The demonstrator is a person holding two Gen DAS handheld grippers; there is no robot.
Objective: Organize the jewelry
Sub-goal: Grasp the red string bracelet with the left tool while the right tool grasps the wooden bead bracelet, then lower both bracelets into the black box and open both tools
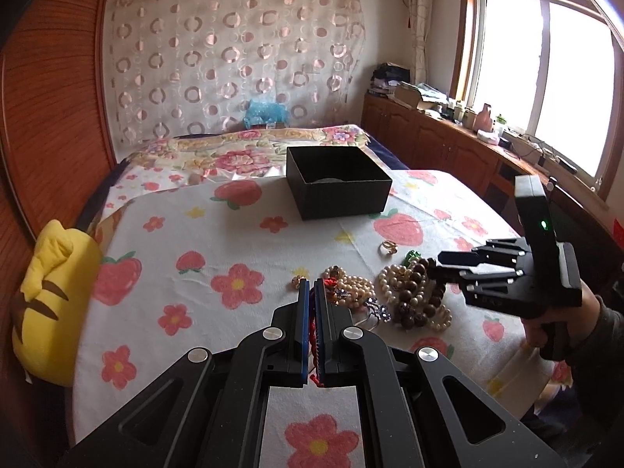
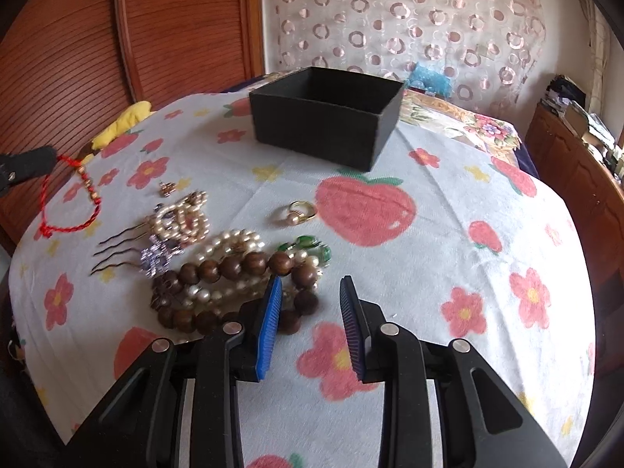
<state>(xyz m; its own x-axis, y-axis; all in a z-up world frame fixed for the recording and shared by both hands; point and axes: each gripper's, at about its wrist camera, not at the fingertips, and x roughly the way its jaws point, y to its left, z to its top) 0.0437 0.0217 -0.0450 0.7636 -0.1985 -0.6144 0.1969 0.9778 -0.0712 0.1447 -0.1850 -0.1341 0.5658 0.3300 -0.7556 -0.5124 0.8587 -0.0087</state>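
above the flowered tabletop (image 2: 448, 234), left gripper (image 1: 311, 292) fingers pinch a limp, light red cord bracelet (image 2: 74, 202); right gripper (image 2: 312, 292) fingers gape empty beside wooden beads (image 2: 234, 267); black box (image 2: 327, 113) waits beyond.

On the tabletop (image 2: 448, 234) the box (image 2: 325, 117) stands at the far side, the ring (image 2: 298, 212) lies before it, and the heap of bead strings (image 2: 234, 273) lies nearer, left of the ring.

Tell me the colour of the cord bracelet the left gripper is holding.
Red, with small gold beads; the cord bracelet shows best in the right wrist view, hanging from the left gripper.
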